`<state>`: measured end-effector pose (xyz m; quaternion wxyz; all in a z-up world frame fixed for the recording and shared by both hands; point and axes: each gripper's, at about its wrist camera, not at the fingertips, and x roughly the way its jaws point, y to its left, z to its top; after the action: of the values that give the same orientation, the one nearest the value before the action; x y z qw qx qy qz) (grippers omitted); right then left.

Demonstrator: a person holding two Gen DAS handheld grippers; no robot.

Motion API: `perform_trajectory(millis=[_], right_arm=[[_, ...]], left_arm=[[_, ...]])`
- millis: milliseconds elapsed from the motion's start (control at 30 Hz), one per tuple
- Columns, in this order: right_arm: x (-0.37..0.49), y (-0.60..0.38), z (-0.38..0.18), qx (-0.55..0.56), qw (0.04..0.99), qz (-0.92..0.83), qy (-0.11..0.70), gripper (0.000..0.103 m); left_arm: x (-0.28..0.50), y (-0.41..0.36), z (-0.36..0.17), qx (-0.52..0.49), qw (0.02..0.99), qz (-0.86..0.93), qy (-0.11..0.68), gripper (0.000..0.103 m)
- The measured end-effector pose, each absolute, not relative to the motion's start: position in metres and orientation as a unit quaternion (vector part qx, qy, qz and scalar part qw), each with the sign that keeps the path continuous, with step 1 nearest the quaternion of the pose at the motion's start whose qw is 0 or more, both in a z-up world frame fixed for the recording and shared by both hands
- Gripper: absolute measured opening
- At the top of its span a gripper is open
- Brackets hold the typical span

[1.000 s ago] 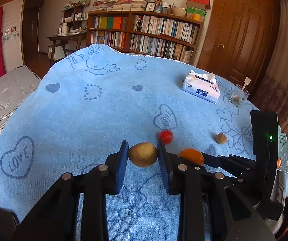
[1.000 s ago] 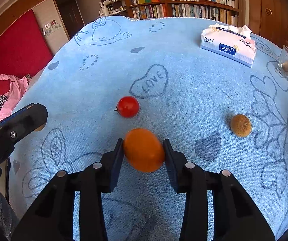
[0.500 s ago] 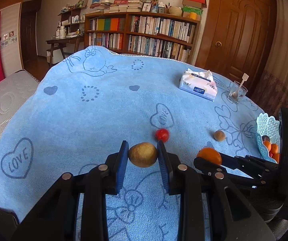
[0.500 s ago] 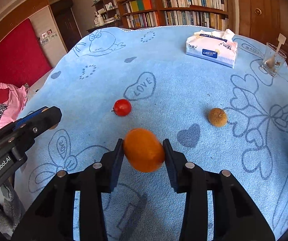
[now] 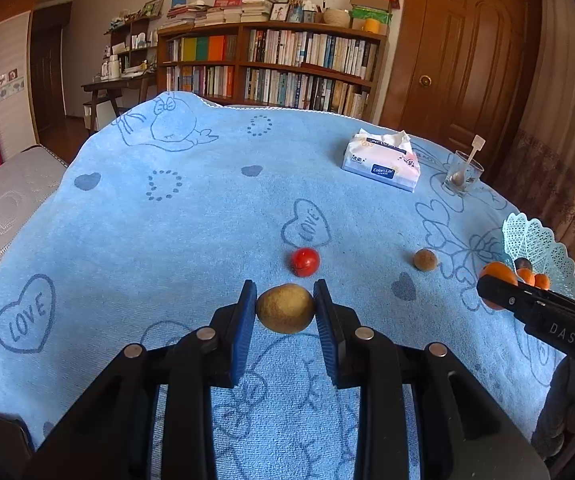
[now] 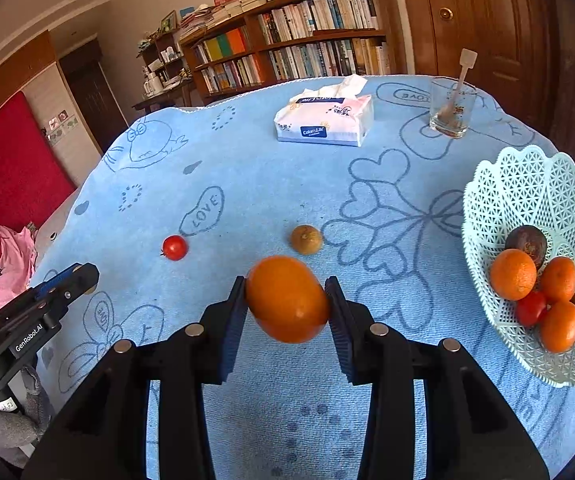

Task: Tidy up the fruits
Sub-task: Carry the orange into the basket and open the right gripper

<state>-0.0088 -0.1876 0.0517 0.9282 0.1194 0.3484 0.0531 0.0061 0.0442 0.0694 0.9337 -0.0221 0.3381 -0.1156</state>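
My left gripper is shut on a yellow-brown fruit and holds it above the blue cloth. My right gripper is shut on an orange, also held above the cloth; it shows at the right of the left wrist view. A red tomato and a small brown fruit lie on the cloth ahead. A white lattice basket at the right holds several oranges, dark fruits and a tomato.
A tissue pack and a glass with a spoon stand at the far side of the blue cloth. A bookshelf and a door are behind. A mattress edge is at the left.
Both grippers have risen and pulled back with their fruits. The right gripper has swung right, so the basket has come into both views.
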Motion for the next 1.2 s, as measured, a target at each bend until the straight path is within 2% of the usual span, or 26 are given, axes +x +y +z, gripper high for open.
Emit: perform_trajectory(millis=[367,633,967,1033,1200], right_arm=[[-0.047,-0.279,0.066,0.175,0.934,-0.045,0.308,0.04],[-0.073,-0.345,0.056,0.222,0.922,-0.123,0.294,0.041],[-0.07,-0.384,0.051,0.238,0.914,-0.161,0.288,0.041],[-0.071,-0.389,0.05,0.245,0.913,-0.166,0.282,0.047],[-0.077,-0.395,0.05,0.252,0.914,-0.17,0.268,0.054]], left_arm=[[0.003,0.032,0.065,-0.014,0.93,-0.127,0.344,0.03],[0.003,0.018,0.064,-0.013,0.927,-0.139,0.348,0.03],[0.0,-0.009,0.065,0.002,0.923,-0.157,0.35,0.03],[-0.001,-0.013,0.067,0.006,0.923,-0.159,0.349,0.03],[-0.002,-0.026,0.07,0.016,0.922,-0.166,0.35,0.03]])
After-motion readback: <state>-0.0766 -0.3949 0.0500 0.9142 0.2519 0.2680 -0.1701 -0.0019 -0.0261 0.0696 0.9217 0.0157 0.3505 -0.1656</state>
